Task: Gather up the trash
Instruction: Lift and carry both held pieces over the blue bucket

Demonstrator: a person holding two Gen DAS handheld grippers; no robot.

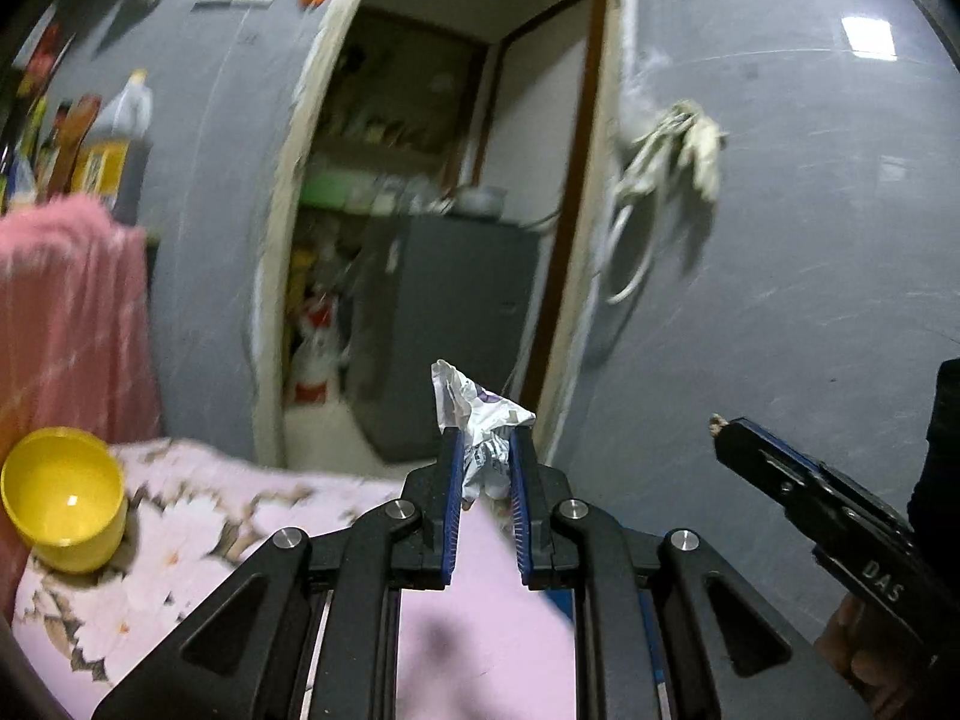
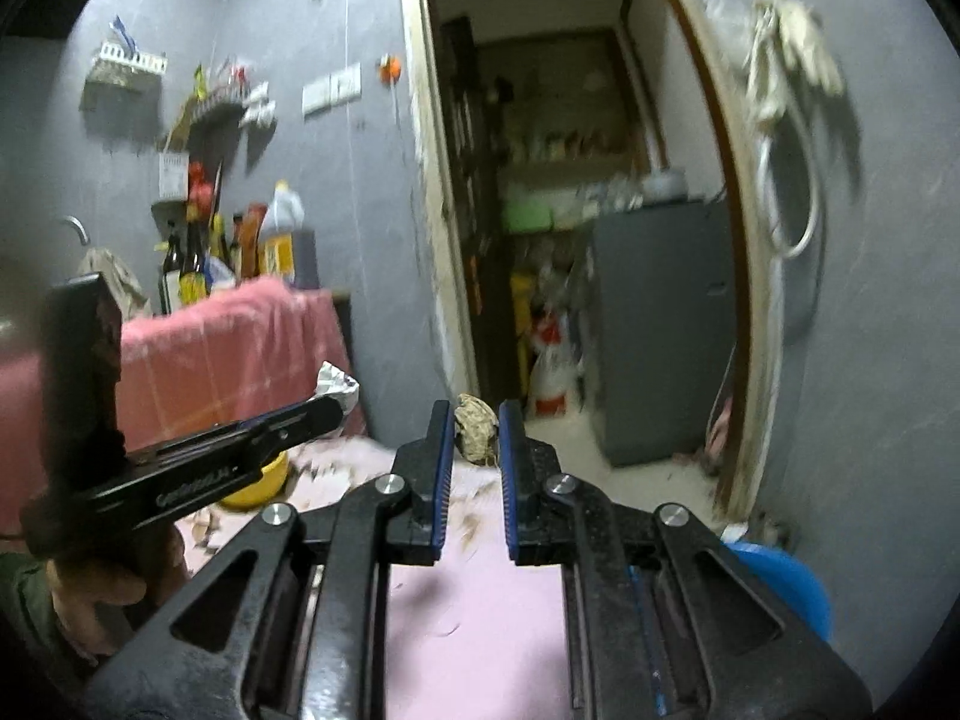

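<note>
crinkled paper wrapper (image 1: 480, 426), glossy yellow plastic bowl (image 1: 63, 501), matt black tongs (image 1: 486, 450), soft floral cloth (image 1: 198, 516)

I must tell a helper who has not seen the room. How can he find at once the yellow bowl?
Find the bed with the pink flowered sheet, left of the open doorway. The yellow bowl lies tilted on that sheet beside the pink towel. It is the only bright yellow, round thing on the sheet, and looks empty.
</note>
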